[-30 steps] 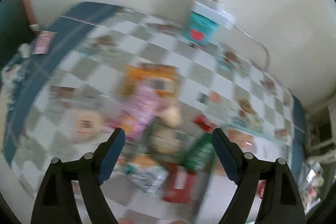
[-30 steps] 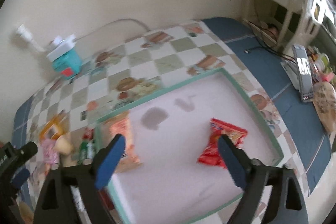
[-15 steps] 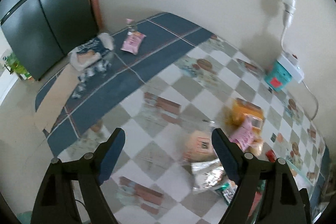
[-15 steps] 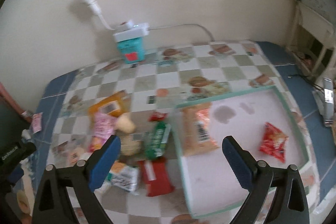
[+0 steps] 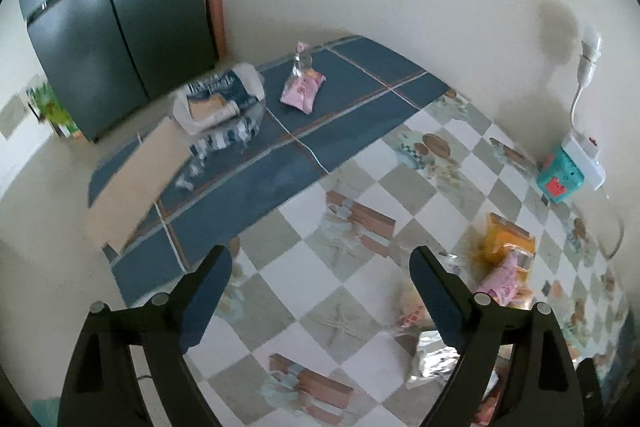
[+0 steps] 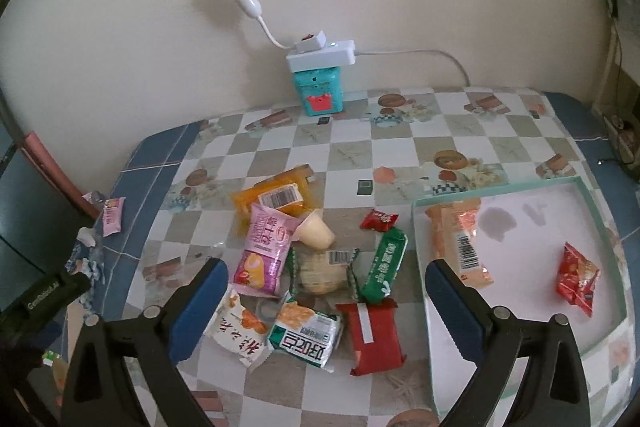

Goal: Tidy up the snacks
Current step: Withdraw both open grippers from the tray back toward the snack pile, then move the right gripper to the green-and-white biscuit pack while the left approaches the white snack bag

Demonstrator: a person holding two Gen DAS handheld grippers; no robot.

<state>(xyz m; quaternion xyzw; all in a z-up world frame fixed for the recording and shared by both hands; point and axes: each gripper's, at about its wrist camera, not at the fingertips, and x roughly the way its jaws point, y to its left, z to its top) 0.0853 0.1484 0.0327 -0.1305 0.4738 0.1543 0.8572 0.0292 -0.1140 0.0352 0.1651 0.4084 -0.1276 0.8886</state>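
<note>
A pile of snack packets lies on the checked tablecloth: an orange packet (image 6: 276,197), a pink packet (image 6: 264,253), a green bar (image 6: 384,263), a red packet (image 6: 374,333) and a green-white packet (image 6: 306,335). A teal-rimmed white tray (image 6: 500,185) on the right holds an orange packet (image 6: 460,243) and a red packet (image 6: 578,275). My right gripper (image 6: 326,275) is open and empty above the pile. My left gripper (image 5: 322,265) is open and empty over the table's left part, with the pile at its right edge (image 5: 506,273).
A teal box with a white power strip (image 6: 320,79) and a lamp socket stands at the back wall. A pink packet (image 5: 302,91) and a bag (image 5: 218,99) lie on the blue cloth at the far left. A dark fridge (image 5: 112,7) stands beyond.
My right gripper has swung left from over the tray to over the snack pile. My left gripper has swung left, away from the pile, toward the blue cloth and fridge.
</note>
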